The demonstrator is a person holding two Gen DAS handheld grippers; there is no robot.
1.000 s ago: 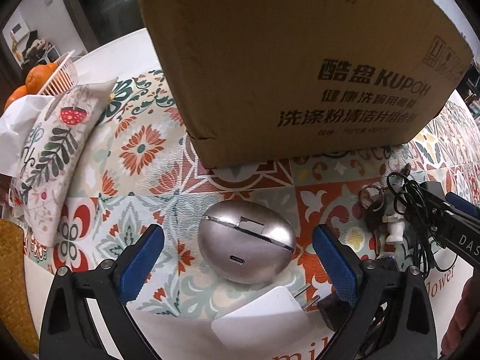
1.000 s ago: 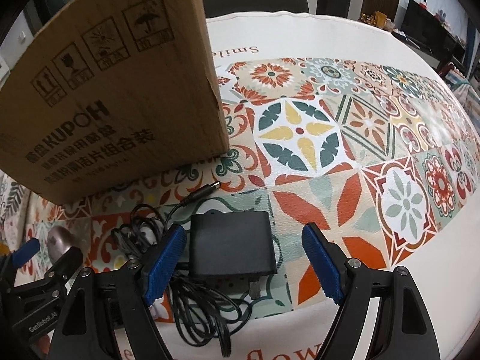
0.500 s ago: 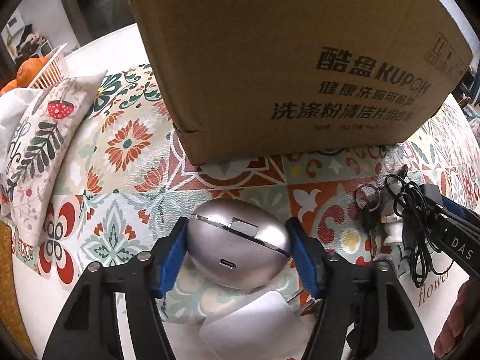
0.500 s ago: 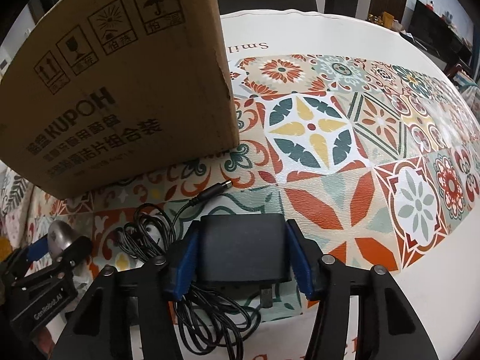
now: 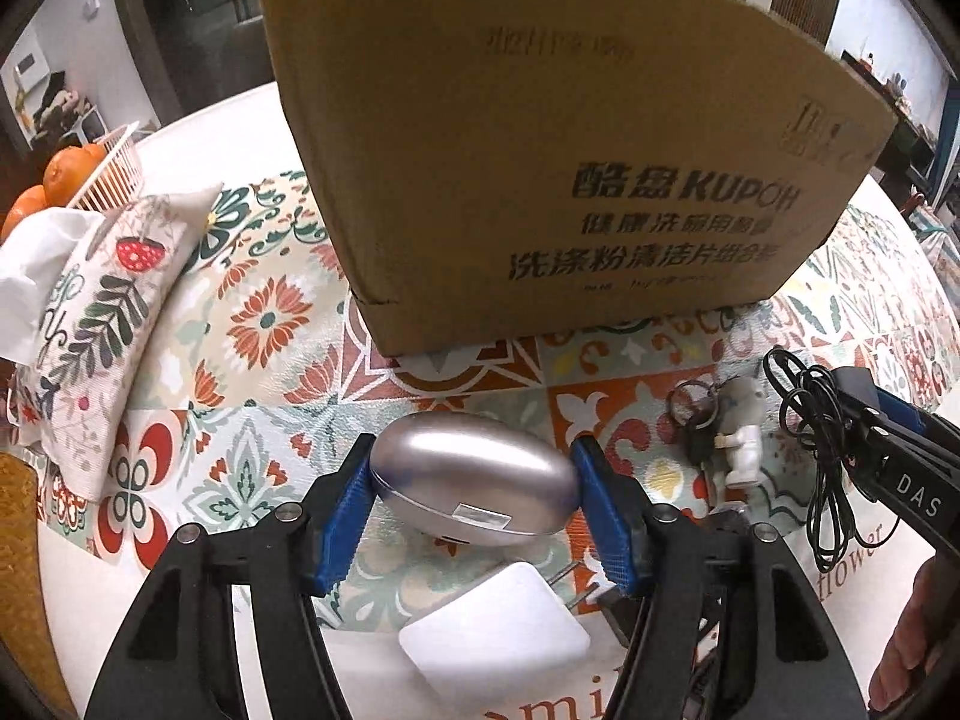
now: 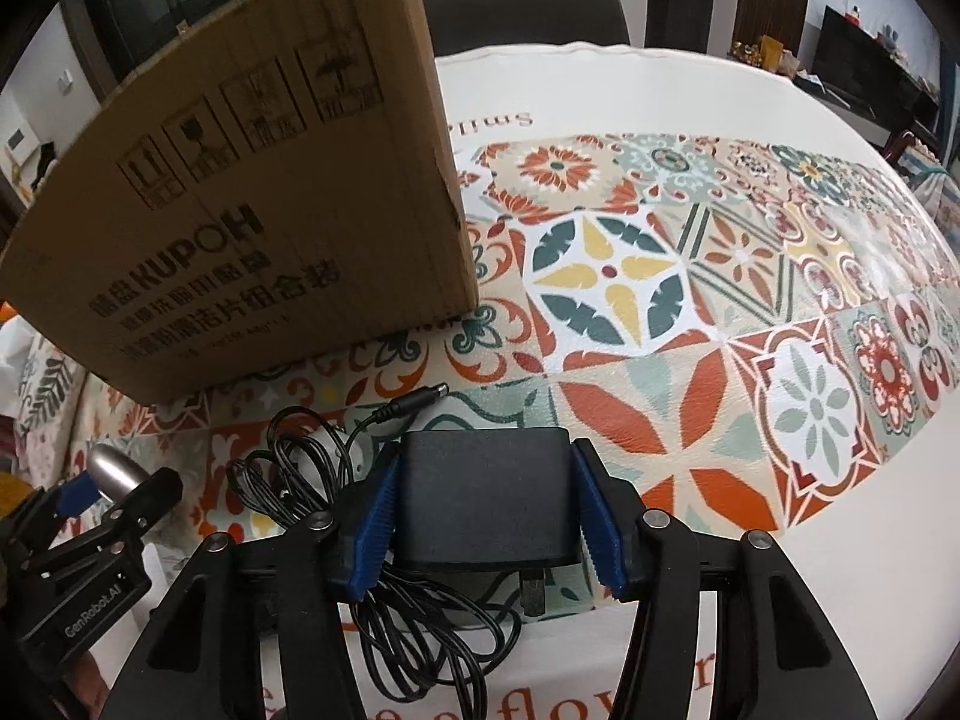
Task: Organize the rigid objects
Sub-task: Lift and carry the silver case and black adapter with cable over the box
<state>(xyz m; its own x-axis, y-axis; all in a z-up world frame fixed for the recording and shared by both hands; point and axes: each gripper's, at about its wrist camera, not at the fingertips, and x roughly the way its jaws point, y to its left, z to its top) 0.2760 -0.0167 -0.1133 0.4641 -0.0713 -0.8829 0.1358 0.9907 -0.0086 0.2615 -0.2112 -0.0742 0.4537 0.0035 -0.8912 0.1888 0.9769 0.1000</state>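
left gripper (image 5: 474, 498) clamping silver case (image 5: 474, 489), cardboard box (image 5: 564, 180) ahead

Far left of my left jaws: floral cushion (image 5: 99, 324), white basket (image 5: 111, 171) of oranges (image 5: 66, 171) behind it. Beyond my right jaws: dark chair (image 6: 522, 15) behind patterned tablecloth (image 6: 690, 276).

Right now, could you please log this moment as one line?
left gripper: shut on silver case | right gripper: shut on black adapter | cardboard box: ahead
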